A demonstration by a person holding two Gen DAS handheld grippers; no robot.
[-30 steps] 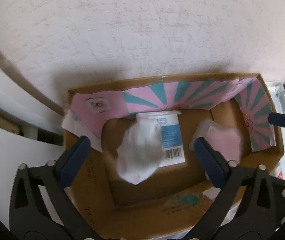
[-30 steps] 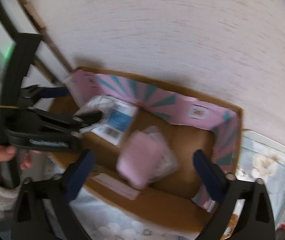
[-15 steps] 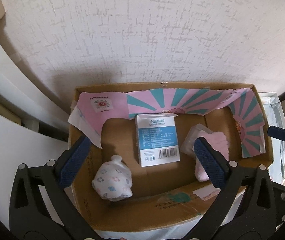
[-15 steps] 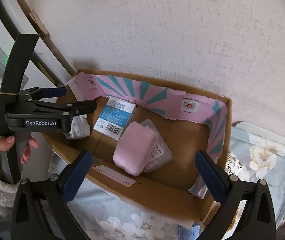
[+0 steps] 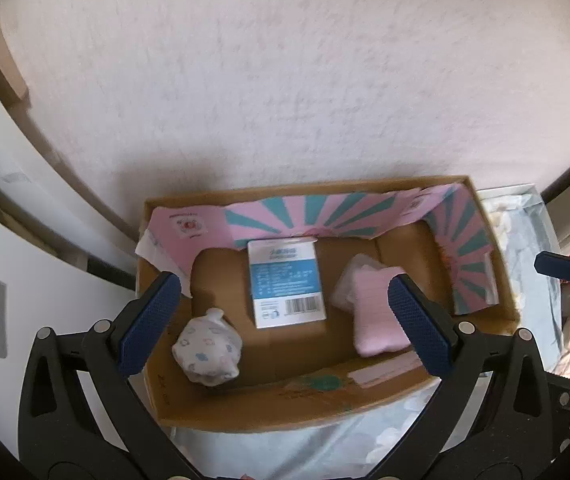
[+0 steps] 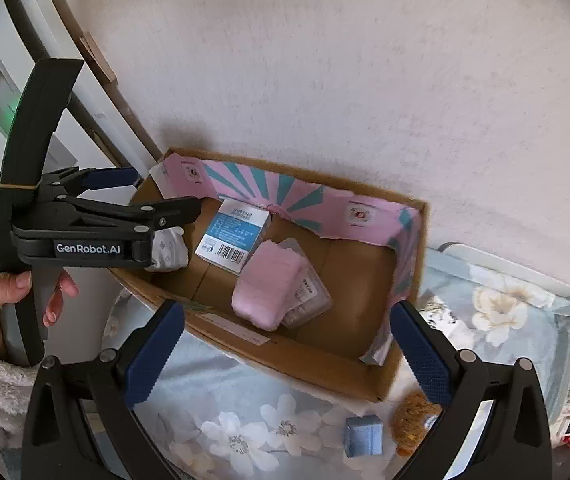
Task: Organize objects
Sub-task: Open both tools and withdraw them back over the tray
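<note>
An open cardboard box (image 5: 189,404) (image 6: 325,364) with a pink and teal liner stands against the wall. In it lie a white patterned bundle (image 5: 207,355) (image 6: 169,250), a blue and white carton (image 5: 286,280) (image 6: 235,236), and a pink pad (image 5: 377,320) (image 6: 269,282) on a clear plastic pack (image 6: 309,292). My left gripper (image 5: 285,330) (image 6: 165,196) is open and empty above the box. My right gripper (image 6: 285,354) is open and empty over the box's near edge; one of its fingers (image 5: 561,268) shows at the right of the left wrist view.
The box sits on a floral cloth (image 6: 245,436). A small blue box (image 6: 364,436) and a fuzzy orange object (image 6: 413,420) lie on the cloth in front of the box. The textured wall (image 5: 285,80) rises behind. White furniture (image 5: 5,280) stands at the left.
The white bundle dropped from my left gripper into the box's left front corner. The pink pad landed beside the carton. Both grippers have pulled back and up a little.
</note>
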